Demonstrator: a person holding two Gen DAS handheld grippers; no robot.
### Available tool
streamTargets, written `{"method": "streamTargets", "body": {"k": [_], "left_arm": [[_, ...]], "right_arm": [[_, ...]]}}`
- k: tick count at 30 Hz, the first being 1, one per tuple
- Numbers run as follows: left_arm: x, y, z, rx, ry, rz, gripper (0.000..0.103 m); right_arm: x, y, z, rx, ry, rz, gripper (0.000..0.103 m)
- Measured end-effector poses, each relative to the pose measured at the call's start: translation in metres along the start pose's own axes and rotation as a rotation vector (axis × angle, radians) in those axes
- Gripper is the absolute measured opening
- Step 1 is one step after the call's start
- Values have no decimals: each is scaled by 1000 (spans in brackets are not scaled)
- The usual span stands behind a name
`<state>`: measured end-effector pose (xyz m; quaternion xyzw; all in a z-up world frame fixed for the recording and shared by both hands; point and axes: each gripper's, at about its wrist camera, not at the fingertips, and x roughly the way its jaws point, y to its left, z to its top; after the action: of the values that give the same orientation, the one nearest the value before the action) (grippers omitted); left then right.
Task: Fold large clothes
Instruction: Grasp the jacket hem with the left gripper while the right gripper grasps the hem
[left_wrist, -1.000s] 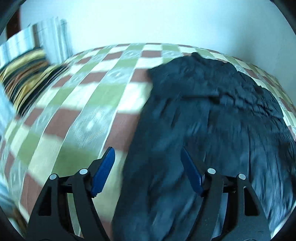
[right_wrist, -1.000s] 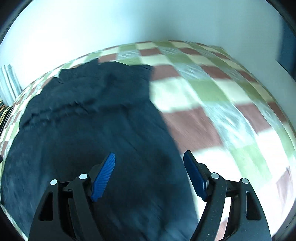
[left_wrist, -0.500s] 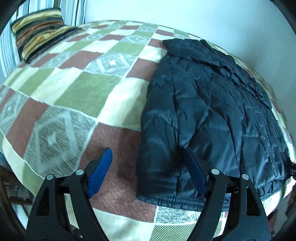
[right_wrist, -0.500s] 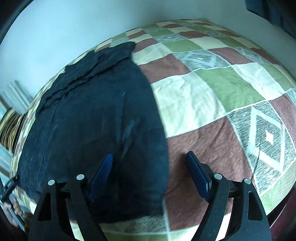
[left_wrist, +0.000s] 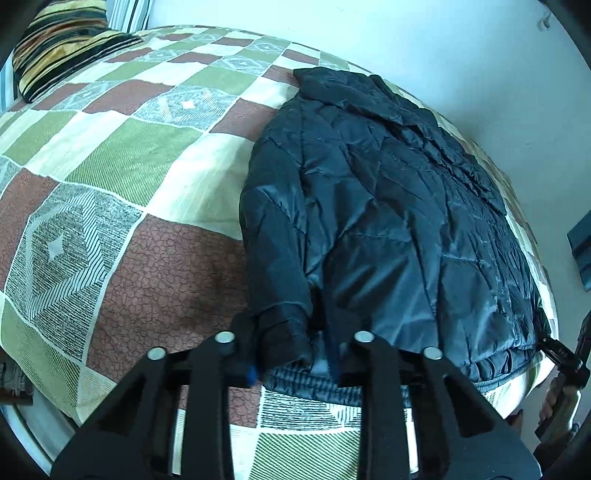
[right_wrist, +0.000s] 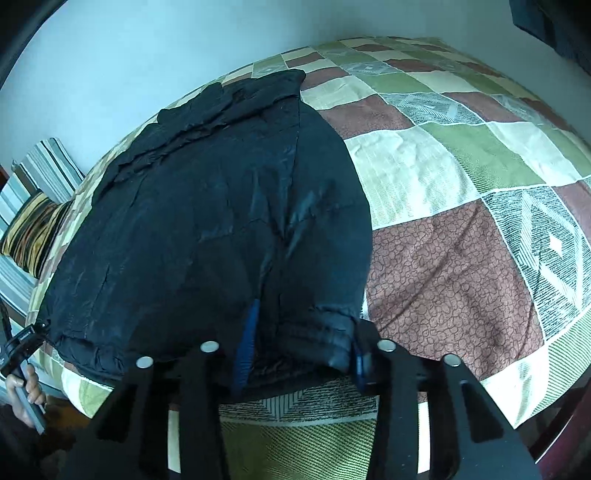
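Dark quilted jacket (left_wrist: 388, 206) spread ahead on checked bedspread (left_wrist: 110, 206), puffy, soft, likely slippery, best gripped at cuffs: left gripper (left_wrist: 291, 356) and right gripper (right_wrist: 301, 345) each clenched around a sleeve cuff.

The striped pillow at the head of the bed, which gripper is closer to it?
Left. The left gripper grips the jacket's sleeve cuff on the side facing the striped pillow. The right gripper grips the opposite cuff, across the jacket from it.
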<state>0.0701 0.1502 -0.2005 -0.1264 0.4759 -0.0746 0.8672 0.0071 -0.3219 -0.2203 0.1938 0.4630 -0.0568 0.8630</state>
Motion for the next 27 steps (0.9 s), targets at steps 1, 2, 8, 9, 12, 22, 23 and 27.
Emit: {"method": "streamTargets", "body": {"k": [1,2,8,9,12,22,23,27], "left_arm": [[-1,-1,0,7,-4,-2,16],[-3,-3,0,16,-11,-3,14],[-29,-1,4,-22,-71,-37,12],[-34,-1,5,-24,-82,-39,12],[-52,-4,10,-18,-122,-50,11],[-71,-24,80,-32,-215,-157,10],[-68,-27,91,-31,-223,-156,10],[-48,-31,141,-53,-225,-167,10]], "right_arm": [[-1,-2,0,13,2,12,33],[-3,-4,0,25,-1,21,28],[-26,-9,1,62,-28,92,14],[-31,-7,0,58,-36,107,13],[-44,-3,2,47,-60,124,12],[-60,7,66,79,-166,268,10],[-58,8,75,82,-174,277,10],[-41,13,130,92,-198,294,10]]}}
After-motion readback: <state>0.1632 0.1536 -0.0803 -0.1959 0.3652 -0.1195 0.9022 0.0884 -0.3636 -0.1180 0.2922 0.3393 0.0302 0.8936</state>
